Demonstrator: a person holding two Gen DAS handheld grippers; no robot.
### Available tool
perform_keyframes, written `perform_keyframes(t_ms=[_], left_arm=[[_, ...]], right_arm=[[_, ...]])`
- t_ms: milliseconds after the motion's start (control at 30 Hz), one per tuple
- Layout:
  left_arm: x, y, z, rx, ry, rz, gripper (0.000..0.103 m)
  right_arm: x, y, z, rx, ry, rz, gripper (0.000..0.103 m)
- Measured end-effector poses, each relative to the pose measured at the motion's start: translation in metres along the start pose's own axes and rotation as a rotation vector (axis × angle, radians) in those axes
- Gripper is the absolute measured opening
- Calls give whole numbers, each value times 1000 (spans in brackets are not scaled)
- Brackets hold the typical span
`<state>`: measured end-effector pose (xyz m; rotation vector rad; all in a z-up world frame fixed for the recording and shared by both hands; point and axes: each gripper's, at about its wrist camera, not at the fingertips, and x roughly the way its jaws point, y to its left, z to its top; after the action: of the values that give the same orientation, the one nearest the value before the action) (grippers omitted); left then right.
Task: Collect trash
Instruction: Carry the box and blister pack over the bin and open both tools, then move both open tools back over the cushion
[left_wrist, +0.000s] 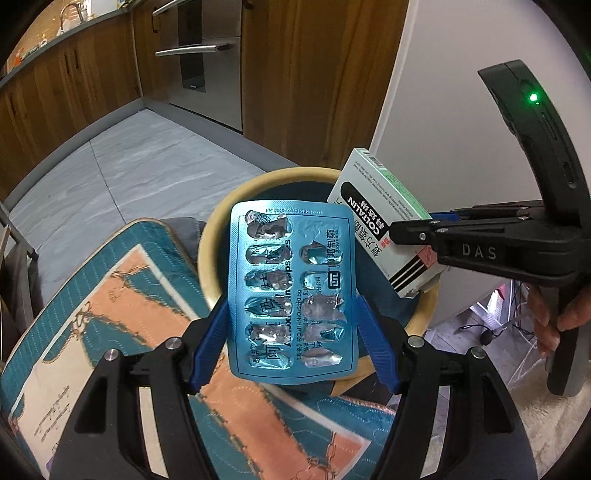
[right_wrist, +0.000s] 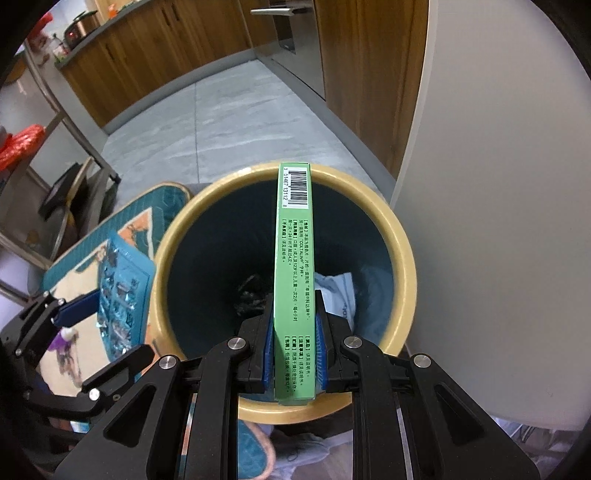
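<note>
In the left wrist view, the left gripper (left_wrist: 291, 347) pinches an emptied blister pack (left_wrist: 290, 288) short of the bin (left_wrist: 210, 243); early release would miss.

In the right wrist view, the right gripper (right_wrist: 294, 354) clamps a medicine box (right_wrist: 293, 280) above the opening; its length may catch the rim.

Grey tiled floor (left_wrist: 122, 166) runs to wooden kitchen cabinets (left_wrist: 74, 74) and a steel oven (left_wrist: 199, 55); a white wall (right_wrist: 498, 184) stands right.

A home kitchen: wooden cabinets (left_wrist: 85, 74) run along the far left under a grey countertop (right_wrist: 96, 31) crowded with a cooker and bottles, a stainless built-in oven (left_wrist: 207, 55) stands far ahead, the floor (left_wrist: 140, 158) is grey tile, and a patterned mat (left_wrist: 122, 302) lies near.
</note>
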<state>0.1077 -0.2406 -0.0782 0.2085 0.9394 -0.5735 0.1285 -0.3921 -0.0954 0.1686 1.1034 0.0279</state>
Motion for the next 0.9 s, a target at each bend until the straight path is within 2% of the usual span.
perform_keyframes(t_ms=[200, 267, 333, 400, 533, 600, 733, 833, 900], left_arm=[[13, 0, 0, -2, 27, -3, 70], [12, 3, -1, -7, 22, 9, 77], [11, 4, 0, -13, 16, 11, 78], [9, 6, 0, -24, 14, 12, 78], [5, 8, 0, -24, 7, 20, 80], [1, 8, 0, -20, -1, 31, 80], [-14, 13, -1, -42, -19, 34, 80], [-31, 17, -4, -44, -46, 47, 81], [-40, 20, -6, -48, -59, 57, 85]], right_arm=[[3, -3, 0, -2, 6, -7, 19], [3, -2, 0, 2, -2, -4, 19], [1, -2, 1, 2, -18, -5, 19], [-2, -2, 1, 5, -31, -5, 26], [-8, 1, 7, 14, -48, -9, 30], [-16, 2, 9, 26, -73, -4, 39], [-30, 10, 14, 31, -111, 11, 43], [-40, 19, 14, 20, -129, 18, 51], [-45, 25, 14, 15, -137, 22, 63]])
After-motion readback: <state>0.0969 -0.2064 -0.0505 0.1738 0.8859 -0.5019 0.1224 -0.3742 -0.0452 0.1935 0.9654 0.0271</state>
